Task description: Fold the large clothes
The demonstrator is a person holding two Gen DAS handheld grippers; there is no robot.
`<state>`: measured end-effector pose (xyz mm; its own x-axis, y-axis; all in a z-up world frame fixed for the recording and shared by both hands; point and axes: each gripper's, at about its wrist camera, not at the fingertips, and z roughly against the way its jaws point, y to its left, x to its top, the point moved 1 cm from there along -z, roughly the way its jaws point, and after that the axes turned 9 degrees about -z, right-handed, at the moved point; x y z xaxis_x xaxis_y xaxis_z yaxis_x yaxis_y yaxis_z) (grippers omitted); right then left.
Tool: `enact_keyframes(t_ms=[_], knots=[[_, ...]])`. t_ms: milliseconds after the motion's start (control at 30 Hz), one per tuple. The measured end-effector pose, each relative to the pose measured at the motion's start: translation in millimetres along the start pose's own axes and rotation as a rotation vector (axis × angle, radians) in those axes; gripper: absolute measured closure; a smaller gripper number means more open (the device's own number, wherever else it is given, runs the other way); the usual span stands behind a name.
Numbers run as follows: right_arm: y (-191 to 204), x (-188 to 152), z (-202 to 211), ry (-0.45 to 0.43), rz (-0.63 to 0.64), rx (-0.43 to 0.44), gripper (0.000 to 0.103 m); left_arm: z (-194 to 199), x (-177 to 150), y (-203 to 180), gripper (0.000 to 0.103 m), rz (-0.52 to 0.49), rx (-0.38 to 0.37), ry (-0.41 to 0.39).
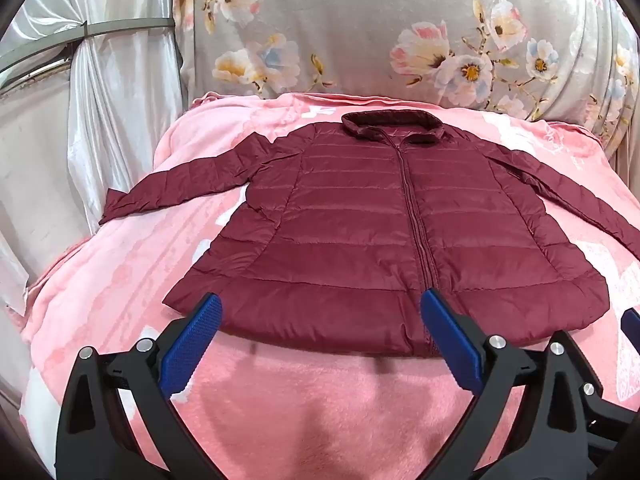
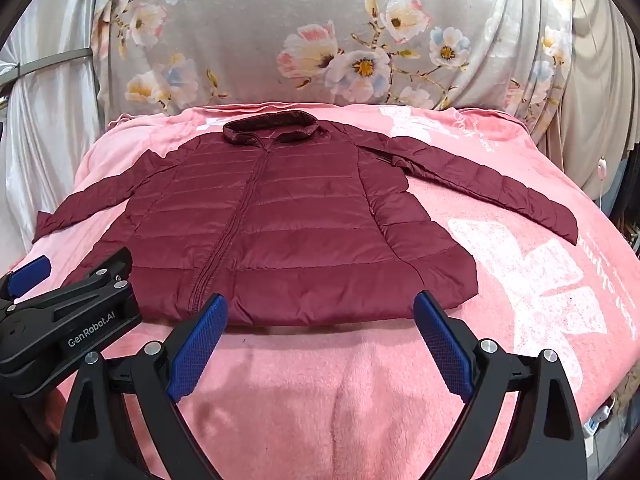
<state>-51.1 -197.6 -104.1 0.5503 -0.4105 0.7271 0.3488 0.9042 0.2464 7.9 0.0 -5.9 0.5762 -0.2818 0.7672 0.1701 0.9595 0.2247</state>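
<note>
A dark red quilted jacket [image 1: 360, 220] lies flat and zipped on a pink blanket [image 1: 300, 400], collar at the far end and both sleeves spread out to the sides. My left gripper [image 1: 320, 316] hovers open just before the hem, left of the zip, with nothing between its blue pads. In the right wrist view the jacket [image 2: 280, 220] lies the same way. My right gripper [image 2: 320, 316] is open too, above the hem right of the zip, and holds nothing. The left gripper's body [image 2: 60, 320] shows at that view's left edge.
The pink blanket [image 2: 520, 280] with white print covers a bed. A grey floral cloth [image 1: 360, 32] hangs behind it, and pale satin curtains [image 1: 112, 100] stand at the left. A white cable [image 2: 601, 172] hangs at the far right.
</note>
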Motion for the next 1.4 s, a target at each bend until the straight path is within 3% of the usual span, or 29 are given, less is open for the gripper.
enact_keyframes(t_ms=[1400], knots=[[-0.1, -8.1, -3.2, -0.008, 0.007, -0.008, 0.011, 8.0, 0.4, 9.7, 0.008, 0.011, 0.000, -0.004]])
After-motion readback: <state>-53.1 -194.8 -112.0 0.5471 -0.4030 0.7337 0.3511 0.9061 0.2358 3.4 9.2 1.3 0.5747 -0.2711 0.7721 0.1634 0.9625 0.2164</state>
